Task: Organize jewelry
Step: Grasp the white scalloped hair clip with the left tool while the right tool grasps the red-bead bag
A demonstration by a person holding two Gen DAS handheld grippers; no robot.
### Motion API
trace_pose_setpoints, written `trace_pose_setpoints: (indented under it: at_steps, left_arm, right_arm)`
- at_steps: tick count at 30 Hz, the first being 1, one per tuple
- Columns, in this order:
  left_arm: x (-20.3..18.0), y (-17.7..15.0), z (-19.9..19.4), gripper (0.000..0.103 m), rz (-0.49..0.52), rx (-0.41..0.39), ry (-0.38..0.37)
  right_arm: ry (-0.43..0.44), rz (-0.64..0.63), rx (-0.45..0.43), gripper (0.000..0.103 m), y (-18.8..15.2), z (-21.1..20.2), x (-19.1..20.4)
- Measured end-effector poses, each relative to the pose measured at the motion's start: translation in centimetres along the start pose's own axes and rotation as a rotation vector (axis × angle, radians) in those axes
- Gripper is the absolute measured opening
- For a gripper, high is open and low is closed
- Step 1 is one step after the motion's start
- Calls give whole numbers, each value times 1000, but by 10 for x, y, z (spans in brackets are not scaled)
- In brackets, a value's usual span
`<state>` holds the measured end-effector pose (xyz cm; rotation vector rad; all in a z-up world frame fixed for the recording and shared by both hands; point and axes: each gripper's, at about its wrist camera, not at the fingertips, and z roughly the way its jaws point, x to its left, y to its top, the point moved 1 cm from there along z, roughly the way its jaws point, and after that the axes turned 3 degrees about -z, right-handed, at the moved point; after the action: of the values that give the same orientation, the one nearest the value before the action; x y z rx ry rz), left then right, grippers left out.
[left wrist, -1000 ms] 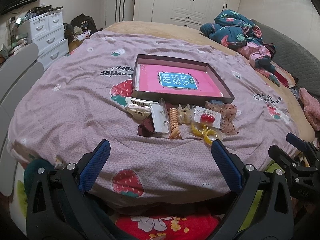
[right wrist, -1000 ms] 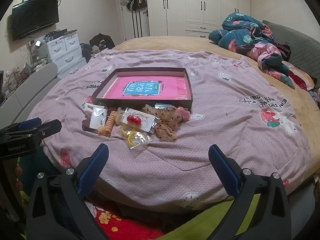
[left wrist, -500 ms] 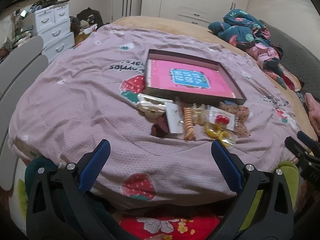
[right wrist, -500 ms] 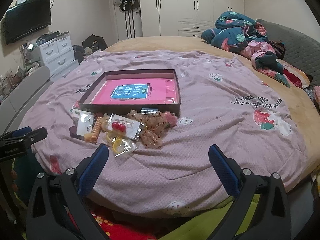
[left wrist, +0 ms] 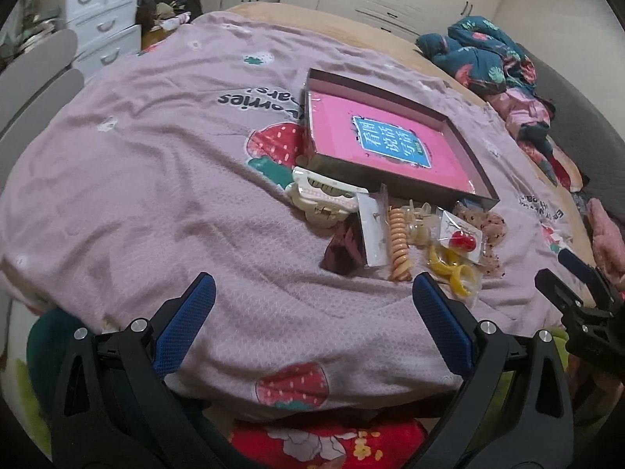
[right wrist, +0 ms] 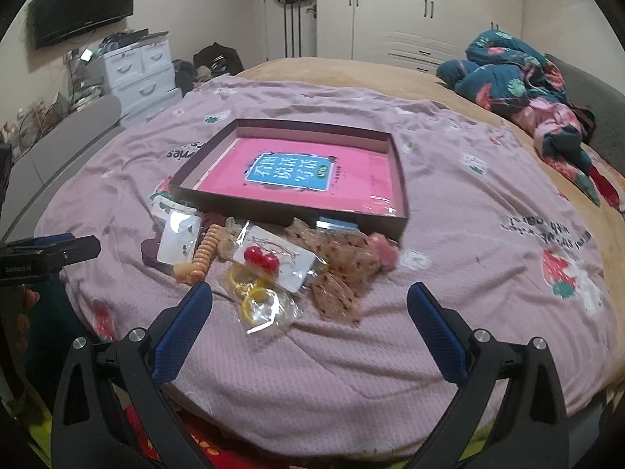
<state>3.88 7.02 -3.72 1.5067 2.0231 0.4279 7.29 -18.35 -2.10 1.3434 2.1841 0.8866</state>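
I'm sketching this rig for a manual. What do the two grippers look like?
Both look alike. The left gripper and right gripper have black angular plastic fingers with triangular cut-outs, silver screws, and blue textured pads. Small white lettering marks the left gripper's side in the right wrist view. No cables or sleeves show.

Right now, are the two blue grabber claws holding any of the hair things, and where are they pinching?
Nothing is held. The left gripper and right gripper are both open above the purple strawberry-print bedspread, short of the pile.

The bedspread (right wrist: 449,234) is matt woven cloth. The pink book (right wrist: 297,174) in the cardboard tray (right wrist: 400,195) is glossy. The yellow rings (right wrist: 256,301) lie in shiny clear plastic.
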Motion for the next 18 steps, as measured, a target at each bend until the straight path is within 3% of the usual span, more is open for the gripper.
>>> trace_pose_setpoints:
  at_steps: [5, 9, 18]
  left_arm:
    - [-1, 11, 24, 94, 18, 46, -59]
    - [3, 27, 41, 93, 29, 40, -43]
    - [11, 43, 80, 78, 29, 86, 6]
  right_arm:
    - [0, -36, 20, 99, 4, 19, 5]
    - [-2, -64, 30, 99, 6, 32, 10]
    - [3, -136, 56, 99, 13, 69, 26]
